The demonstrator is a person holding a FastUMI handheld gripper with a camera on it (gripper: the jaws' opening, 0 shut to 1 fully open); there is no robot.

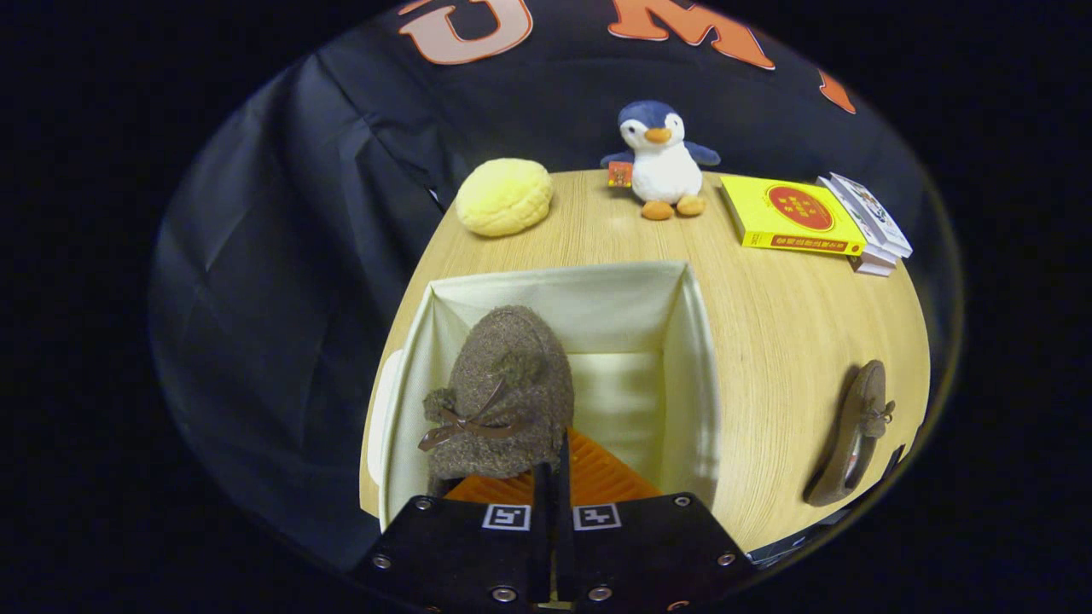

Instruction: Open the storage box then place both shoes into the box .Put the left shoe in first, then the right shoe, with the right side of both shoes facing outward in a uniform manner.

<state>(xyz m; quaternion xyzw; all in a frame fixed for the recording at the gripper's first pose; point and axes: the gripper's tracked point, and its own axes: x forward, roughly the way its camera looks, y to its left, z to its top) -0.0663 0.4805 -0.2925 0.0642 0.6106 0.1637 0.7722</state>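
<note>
A brown fuzzy shoe with a small ribbon bow hangs toe-forward just ahead of my fingers, over the left half of the open cream storage box. My gripper is shut on the shoe's back rim, its fingers almost touching. The shoe's heel end is hidden behind the fingers. The box's right half shows a bare cream floor. The second brown shoe lies on its side on the wooden table, well to the right of the box.
Beyond the box stand a yellow bun-shaped cushion, a plush penguin and a stack of books topped by a yellow one. A pale flap sticks out from the box's left wall, near the table's left edge.
</note>
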